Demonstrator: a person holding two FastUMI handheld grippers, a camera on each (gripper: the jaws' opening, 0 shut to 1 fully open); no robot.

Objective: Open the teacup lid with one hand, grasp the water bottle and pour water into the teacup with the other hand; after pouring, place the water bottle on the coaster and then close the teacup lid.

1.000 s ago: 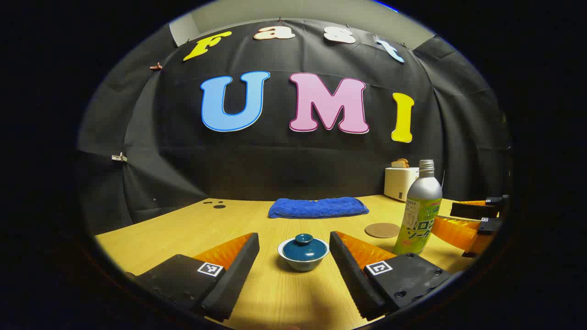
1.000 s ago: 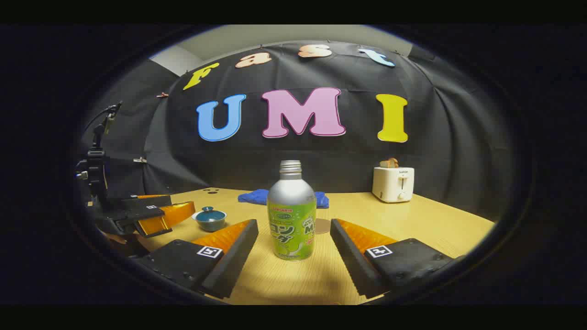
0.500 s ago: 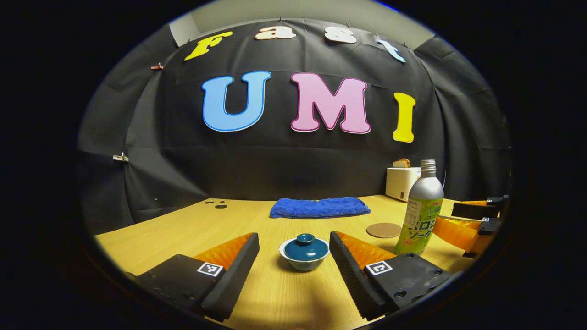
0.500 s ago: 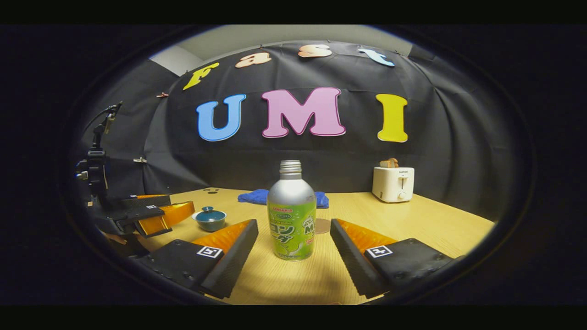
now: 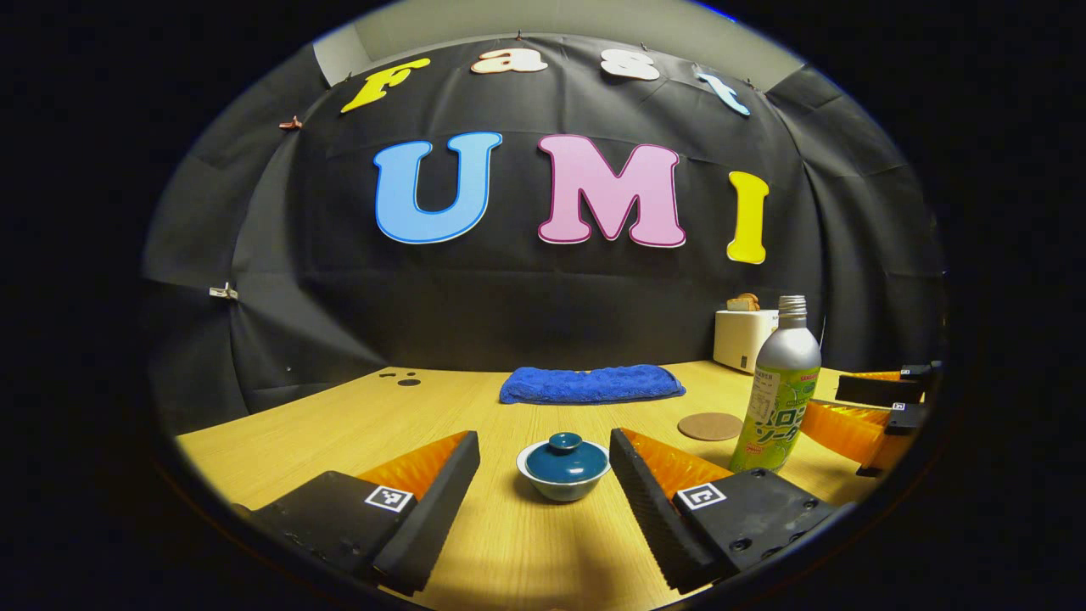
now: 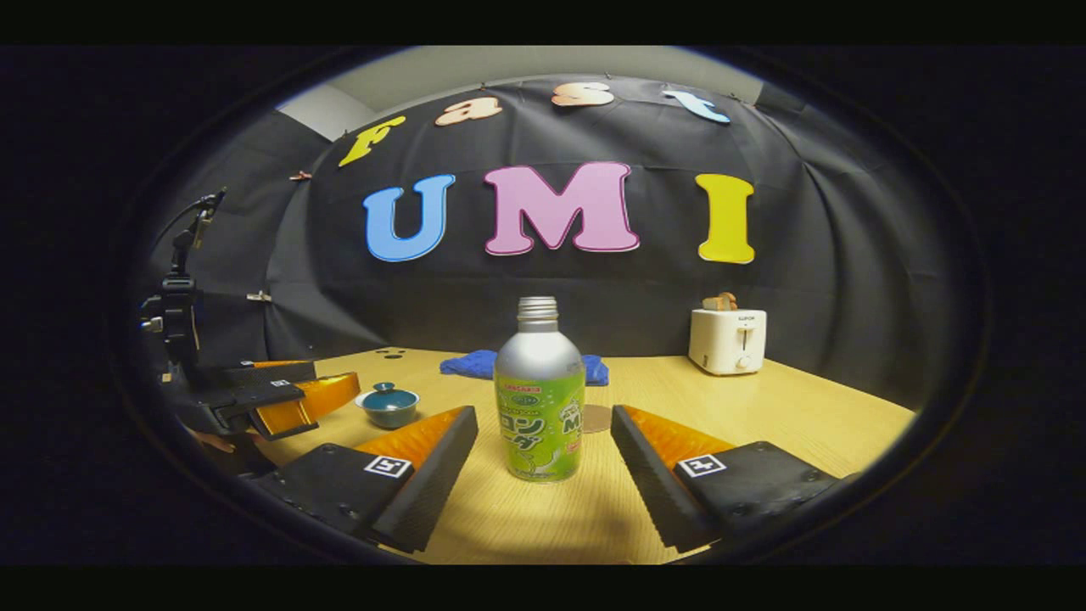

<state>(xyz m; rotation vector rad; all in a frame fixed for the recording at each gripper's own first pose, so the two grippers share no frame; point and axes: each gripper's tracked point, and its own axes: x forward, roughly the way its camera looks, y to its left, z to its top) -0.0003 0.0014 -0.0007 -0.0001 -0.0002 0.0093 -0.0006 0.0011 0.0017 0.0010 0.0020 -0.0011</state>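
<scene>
upright, silver-green water bottle (image 6: 540, 399) uncapped, seemingly; teal-lidded teacup (image 5: 563, 468); both grippers' fingers spread apart.

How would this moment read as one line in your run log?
stage: pre-grasp | left gripper: open, teacup ahead, lid on | right gripper: open, bottle between fingers, untouched | coaster: bare

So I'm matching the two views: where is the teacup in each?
Left gripper view: teacup low centre, lid on, between the open left gripper's fingers.
Right gripper view: teacup far left, beside the left gripper.
Shared landmark: the bottle.
</scene>
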